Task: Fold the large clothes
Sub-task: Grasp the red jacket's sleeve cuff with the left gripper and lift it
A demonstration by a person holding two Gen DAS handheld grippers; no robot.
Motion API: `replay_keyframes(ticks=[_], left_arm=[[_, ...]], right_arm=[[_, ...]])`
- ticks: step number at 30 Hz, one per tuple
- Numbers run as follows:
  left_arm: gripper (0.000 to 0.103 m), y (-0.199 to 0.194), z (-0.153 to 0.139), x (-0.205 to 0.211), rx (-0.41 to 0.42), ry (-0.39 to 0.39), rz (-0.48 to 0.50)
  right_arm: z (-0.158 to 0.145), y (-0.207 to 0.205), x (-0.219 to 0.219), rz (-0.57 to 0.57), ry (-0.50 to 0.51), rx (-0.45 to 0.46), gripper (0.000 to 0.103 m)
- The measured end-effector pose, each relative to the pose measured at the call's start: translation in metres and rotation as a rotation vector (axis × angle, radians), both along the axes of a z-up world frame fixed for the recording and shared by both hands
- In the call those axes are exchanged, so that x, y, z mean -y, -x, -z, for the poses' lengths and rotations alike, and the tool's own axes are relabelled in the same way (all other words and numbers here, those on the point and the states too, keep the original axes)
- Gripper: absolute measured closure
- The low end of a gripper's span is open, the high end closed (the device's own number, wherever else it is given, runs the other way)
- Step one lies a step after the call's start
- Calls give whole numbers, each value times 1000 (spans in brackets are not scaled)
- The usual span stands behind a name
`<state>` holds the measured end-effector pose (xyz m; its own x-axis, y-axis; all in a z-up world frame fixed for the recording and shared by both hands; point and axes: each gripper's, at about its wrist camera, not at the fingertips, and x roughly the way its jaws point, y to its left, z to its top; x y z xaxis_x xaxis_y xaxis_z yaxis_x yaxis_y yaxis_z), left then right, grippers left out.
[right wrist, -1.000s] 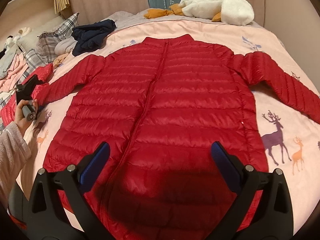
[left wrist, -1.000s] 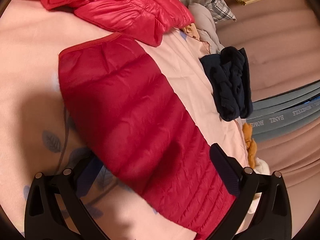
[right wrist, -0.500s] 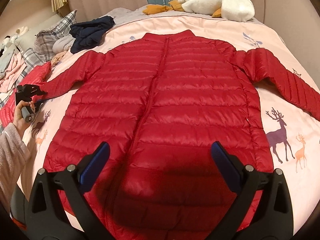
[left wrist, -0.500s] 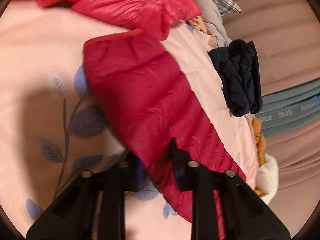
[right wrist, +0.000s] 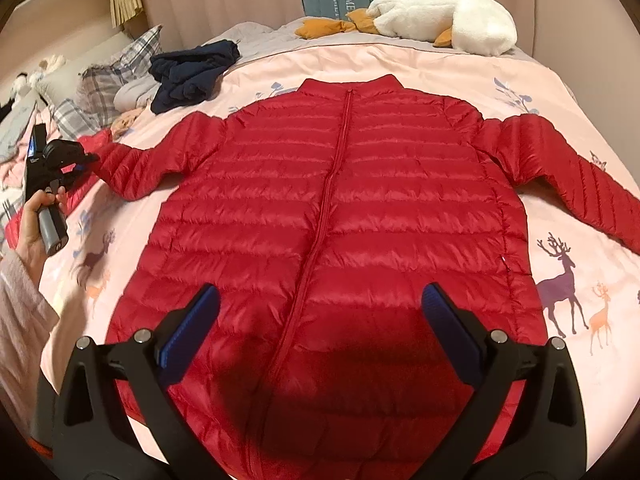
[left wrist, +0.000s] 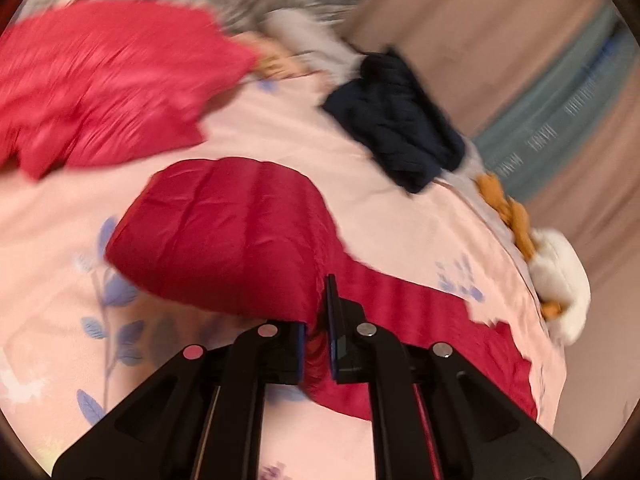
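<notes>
Clamped together on the cuff end of the sleeve (left wrist: 224,236), the left gripper (left wrist: 316,344) is lifting one arm of the red quilted down jacket (right wrist: 332,216) lying flat, zipped, on the pink printed bedspread (right wrist: 520,80); the right gripper (right wrist: 320,320) is hovering with jaws apart over the hem. Slippery shell fabric risks sliding out, or the body dragging askew unpinned.

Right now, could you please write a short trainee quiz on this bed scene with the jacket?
1. True or false: the left gripper is shut on the sleeve of the red quilted puffer jacket.
2. Which gripper has its jaws open?
3. The white plush goose lies: A) beyond the collar, B) on the sleeve.

Key: 1 true; 2 the right gripper; 3 A.
</notes>
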<state>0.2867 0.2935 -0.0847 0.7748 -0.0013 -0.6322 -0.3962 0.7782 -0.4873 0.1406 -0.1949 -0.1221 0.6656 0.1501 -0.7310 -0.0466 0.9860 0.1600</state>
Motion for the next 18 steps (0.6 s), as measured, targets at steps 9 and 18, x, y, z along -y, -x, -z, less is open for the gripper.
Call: replay_keyframes(ticks=[9, 18], left_arm=[[95, 2, -53, 132, 68, -297, 279], [95, 10, -32, 270, 44, -611, 523]], right_arm=[[-1, 3, 18, 40, -67, -4, 2], [2, 16, 55, 104, -136, -14, 2]])
